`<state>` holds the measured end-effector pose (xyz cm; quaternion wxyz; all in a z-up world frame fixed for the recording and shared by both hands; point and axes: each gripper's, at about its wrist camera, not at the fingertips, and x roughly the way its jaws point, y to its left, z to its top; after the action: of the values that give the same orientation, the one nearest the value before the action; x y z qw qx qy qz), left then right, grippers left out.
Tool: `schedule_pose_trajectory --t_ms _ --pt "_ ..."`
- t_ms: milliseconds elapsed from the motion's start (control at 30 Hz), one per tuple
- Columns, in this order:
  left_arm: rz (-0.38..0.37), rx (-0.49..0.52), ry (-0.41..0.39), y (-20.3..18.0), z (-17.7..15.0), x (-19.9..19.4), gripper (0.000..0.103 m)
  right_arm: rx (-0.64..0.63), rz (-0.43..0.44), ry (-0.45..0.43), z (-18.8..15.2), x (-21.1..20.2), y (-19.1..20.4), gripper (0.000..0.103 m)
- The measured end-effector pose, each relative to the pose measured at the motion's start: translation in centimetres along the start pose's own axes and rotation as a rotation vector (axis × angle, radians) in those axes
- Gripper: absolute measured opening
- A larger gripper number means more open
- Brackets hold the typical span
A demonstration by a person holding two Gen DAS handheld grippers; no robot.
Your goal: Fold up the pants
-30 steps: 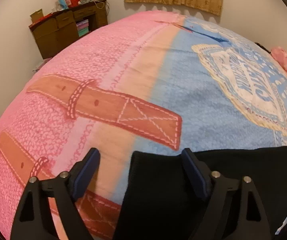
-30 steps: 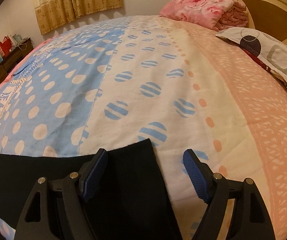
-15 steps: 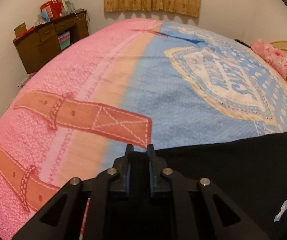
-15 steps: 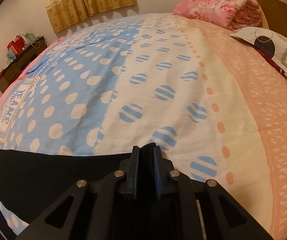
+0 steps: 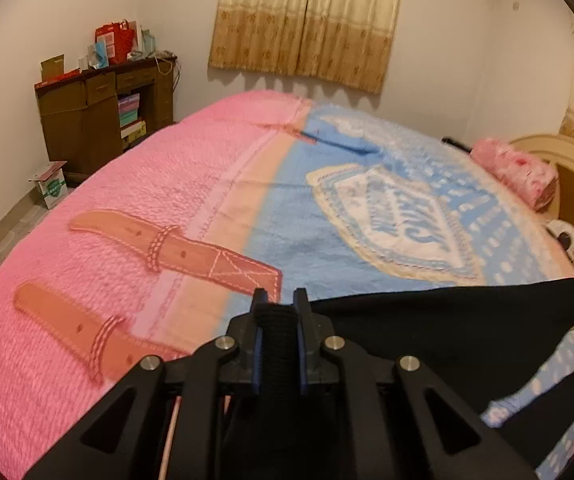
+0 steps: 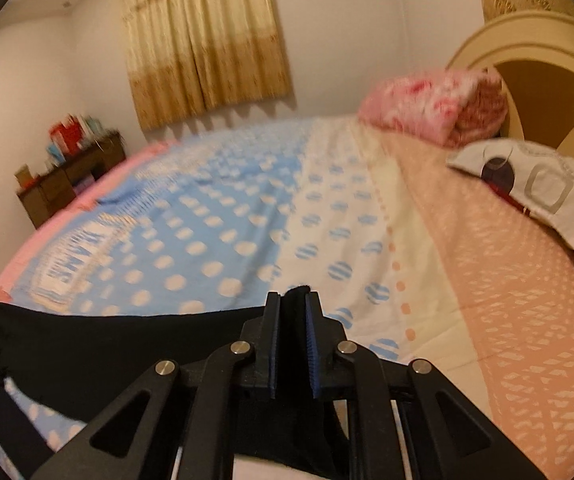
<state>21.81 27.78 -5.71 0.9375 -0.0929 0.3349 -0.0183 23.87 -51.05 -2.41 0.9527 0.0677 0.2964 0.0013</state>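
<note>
At the near edge of the bed (image 5: 175,184), the black pants (image 5: 447,332) hang stretched between the left gripper (image 5: 279,312) at six o'clock and the right gripper (image 6: 291,312), each clamped on an end, so the lift looks started and the fold remains undone.

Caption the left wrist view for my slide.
Left claw shut on black pants, lifting them above the patterned bedspread.

Blurred lettering on bedspread (image 5: 399,216) crest, not legible
</note>
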Motion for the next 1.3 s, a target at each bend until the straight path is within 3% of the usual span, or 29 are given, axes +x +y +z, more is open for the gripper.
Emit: schedule_pose_trajectory --t_ms 200,400,633,867,967,1067,1300 --pt "-0.047 -0.028 -0.052 1.1 -3.5 -4.9 0.013 0.015 0.075 -0.126 -3.6 -7.4 -0.6 0.011" --pt "-0.045 -0.013 -0.066 1.9 -7.8 -7.4 0.013 0.057 0.13 -0.202 -10.5 -13.3 -2.3 0.011" --pt "-0.032 0.021 -0.043 2.3 -10.9 -8.0 0.018 0.14 0.139 -0.162 -18.1 -15.6 -4.8 0.011" --pt "-0.04 0.023 -0.037 2.5 -12.8 -9.7 0.021 0.127 0.108 -0.083 -21.2 -14.8 -4.9 0.011" --pt "0.019 0.043 -0.045 2.4 -13.3 -10.7 0.03 0.143 0.096 -0.081 -22.0 -15.2 -5.5 0.014" --pt "0.034 0.024 -0.055 3.3 -13.7 -11.9 0.038 0.168 0.107 -0.086 -22.8 -16.1 -6.1 0.029" --pt "0.006 -0.047 -0.018 4.2 -14.9 -13.0 0.052 0.189 0.055 -0.167 -23.5 -20.4 -5.9 0.029"
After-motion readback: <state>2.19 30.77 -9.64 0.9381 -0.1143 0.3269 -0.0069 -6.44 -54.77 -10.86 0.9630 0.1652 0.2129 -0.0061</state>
